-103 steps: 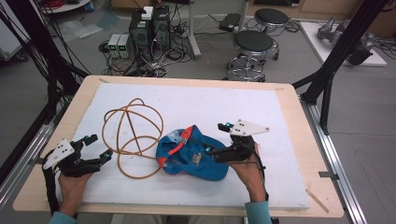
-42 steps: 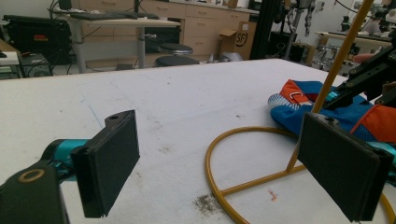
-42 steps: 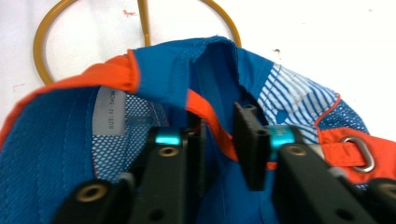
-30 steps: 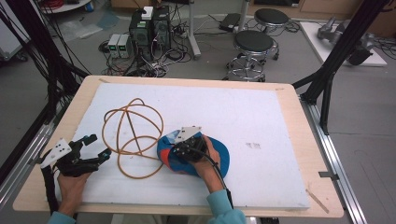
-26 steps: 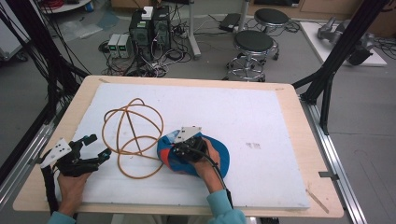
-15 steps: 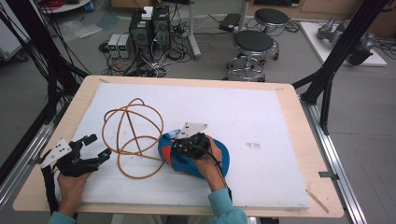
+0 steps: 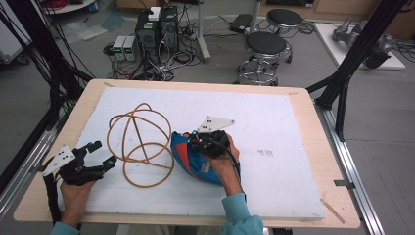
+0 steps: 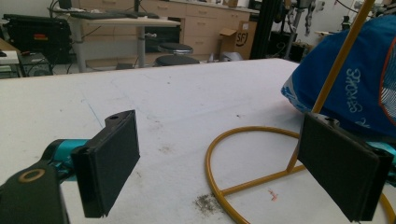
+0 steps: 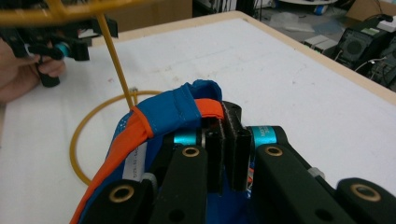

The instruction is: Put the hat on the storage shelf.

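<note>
Right tool [image 9: 224, 140] is clamped on the orange edge of the blue bag [image 7: 193, 159], mid-table beside the wire frame [image 7: 139, 144]. Left tool [image 7: 95, 156] rests open, near left. Bag gripped; hanging on frame likely remains.

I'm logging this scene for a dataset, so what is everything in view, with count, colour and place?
Bag: one, blue cloth with orange trim, front middle of the board, beside the wire frame.
Wire frame: one, yellow-orange hoops, left of the bag.
Board: one, white, covering the table top.
Table: one, light wood edge around the board.
Stools: two, black seats, on the floor beyond the table.
Computer towers: two, black, on the floor beyond the table, among cables.
Left gripper: one, black, front left, open, nothing between its fingers.
Right gripper: one, black, shut on the bag's orange trim.
</note>
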`<state>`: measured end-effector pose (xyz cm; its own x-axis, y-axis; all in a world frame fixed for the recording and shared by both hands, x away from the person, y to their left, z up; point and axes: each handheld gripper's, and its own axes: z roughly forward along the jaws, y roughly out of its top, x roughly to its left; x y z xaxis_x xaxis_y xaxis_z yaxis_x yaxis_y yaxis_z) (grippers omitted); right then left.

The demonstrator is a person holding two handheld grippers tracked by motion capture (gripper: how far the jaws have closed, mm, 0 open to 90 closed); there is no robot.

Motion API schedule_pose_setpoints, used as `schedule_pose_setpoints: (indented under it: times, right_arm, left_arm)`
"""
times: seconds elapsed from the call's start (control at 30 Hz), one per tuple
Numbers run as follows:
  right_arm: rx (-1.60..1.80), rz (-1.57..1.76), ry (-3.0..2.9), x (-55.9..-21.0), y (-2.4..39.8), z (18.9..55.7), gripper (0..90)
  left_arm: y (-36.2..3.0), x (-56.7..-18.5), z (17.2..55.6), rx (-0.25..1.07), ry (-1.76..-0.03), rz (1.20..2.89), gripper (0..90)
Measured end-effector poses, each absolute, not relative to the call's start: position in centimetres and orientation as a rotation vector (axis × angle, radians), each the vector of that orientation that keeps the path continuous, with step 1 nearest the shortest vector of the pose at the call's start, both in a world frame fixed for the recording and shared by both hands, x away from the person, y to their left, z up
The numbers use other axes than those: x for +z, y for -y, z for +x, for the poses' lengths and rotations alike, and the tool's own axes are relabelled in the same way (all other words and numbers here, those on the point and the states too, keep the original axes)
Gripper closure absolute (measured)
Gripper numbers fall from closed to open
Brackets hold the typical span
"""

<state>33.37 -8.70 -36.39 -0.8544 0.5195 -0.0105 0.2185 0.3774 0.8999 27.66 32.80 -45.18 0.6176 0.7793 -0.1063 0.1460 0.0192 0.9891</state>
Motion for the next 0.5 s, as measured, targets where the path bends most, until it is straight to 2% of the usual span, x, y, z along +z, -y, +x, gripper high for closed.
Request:
schedule_pose_setpoints:
  times: [0.5]
  right_arm:
    - [1.511, 0.655, -2.254, -32.1, 10.3, 33.5, 87.9]
  left_arm:
    - [-32.8, -45.2, 27.7, 0.587, -0.817, 1.501, 13.5]
